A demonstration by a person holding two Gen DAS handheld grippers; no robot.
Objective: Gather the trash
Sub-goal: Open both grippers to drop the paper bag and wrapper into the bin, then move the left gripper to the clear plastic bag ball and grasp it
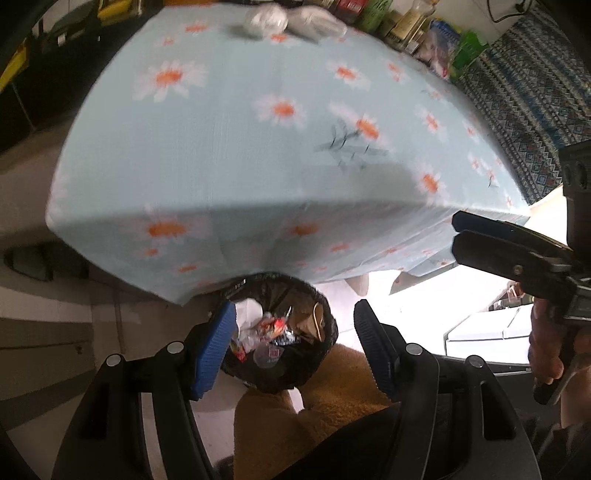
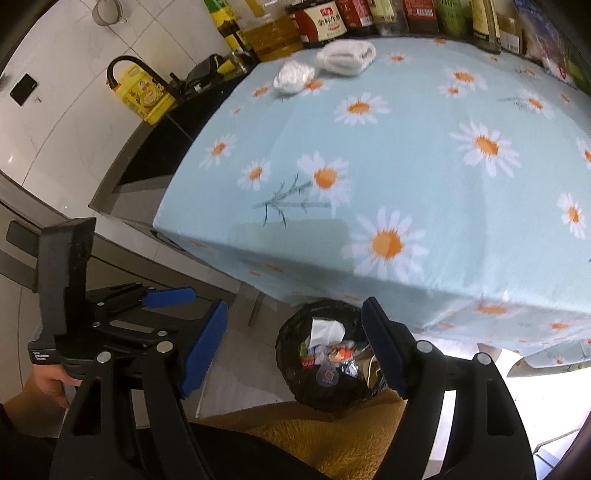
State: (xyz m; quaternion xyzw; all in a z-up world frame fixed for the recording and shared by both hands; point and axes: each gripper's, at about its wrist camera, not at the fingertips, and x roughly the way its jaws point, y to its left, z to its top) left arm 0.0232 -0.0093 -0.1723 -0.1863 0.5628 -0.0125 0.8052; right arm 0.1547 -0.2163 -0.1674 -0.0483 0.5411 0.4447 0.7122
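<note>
1. The left gripper [image 1: 295,347] hangs with its blue pads spread wide and nothing between them. Directly beyond its fingertips sits the black-lined trash bin [image 1: 325,373], already holding wrappers and tissue.

2. The right gripper [image 2: 295,350] is likewise wide open and empty. The same trash bin [image 2: 291,373] lies ahead of it, closer to its right finger; the left gripper [image 2: 192,321] shows just off to its left.

3. Further out from both tools, past the near table edge, the daisy tablecloth [image 2: 424,177] is mostly bare.

4. At the far side of the cloth, well apart from either tool, remain a crumpled white wad [image 2: 293,75] and, just beside it, a white plastic bag [image 2: 345,55]. These look like the trash left to collect.

5. Risks, as I judge them:
   - The row of sauce bottles [image 2: 321,22] stands right behind the bag, so a long reach could knock one over.
   - A pad dragging on the loose cloth could bunch it and shift everything.
   - The light wad may slip out of a shallow pinch.
</note>
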